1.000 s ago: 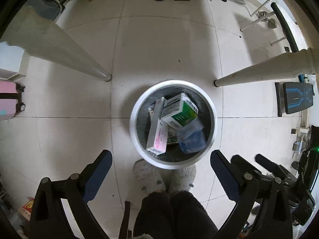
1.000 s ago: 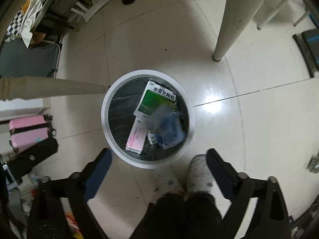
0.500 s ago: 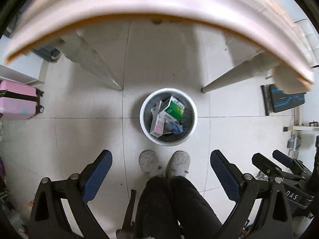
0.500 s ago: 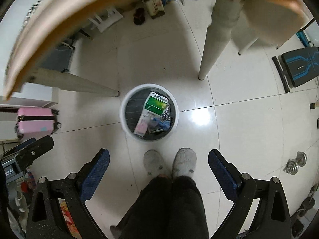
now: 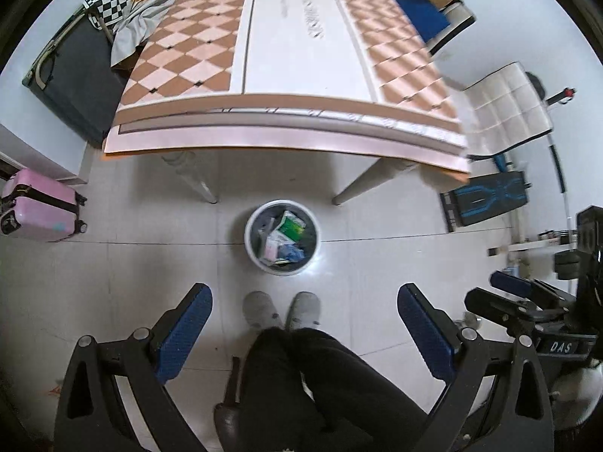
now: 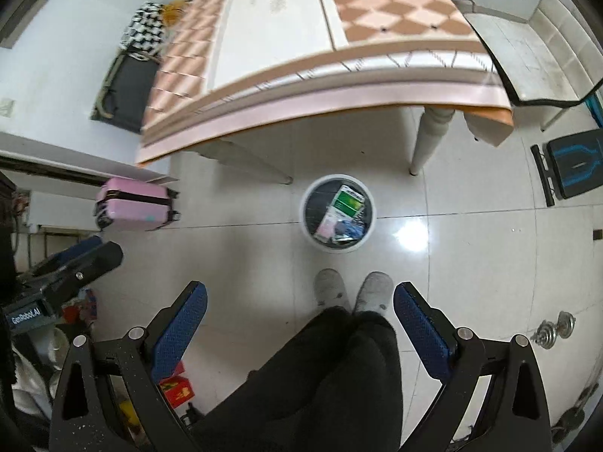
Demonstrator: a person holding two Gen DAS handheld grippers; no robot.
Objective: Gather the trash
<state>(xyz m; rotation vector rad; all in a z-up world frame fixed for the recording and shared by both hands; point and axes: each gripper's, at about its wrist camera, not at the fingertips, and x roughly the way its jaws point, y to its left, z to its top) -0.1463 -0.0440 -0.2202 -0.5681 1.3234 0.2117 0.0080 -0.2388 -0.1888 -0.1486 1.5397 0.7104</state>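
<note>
A round white trash bin (image 5: 249,252) stands on the tiled floor below the table edge; it also shows in the right wrist view (image 6: 306,229). Inside lie a green and white box (image 5: 291,226), a pink packet (image 5: 270,251) and a blue wrapper (image 5: 292,253). The green box (image 6: 348,200) and pink packet (image 6: 325,229) show from the right too. My left gripper (image 5: 303,312) is open and empty, high above the floor. My right gripper (image 6: 299,310) is open and empty, also high up.
A table with an orange checked cloth (image 5: 188,49) fills the upper view, seen from above. The person's legs and grey slippers (image 5: 280,307) stand before the bin. A pink suitcase (image 5: 37,207) is at left, a white chair (image 5: 505,113) at right, red boxes (image 6: 175,391) on the floor.
Both grippers have risen from just over the bin to above table height. The bin looks much smaller and the tabletop has come into view. Both stay open.
</note>
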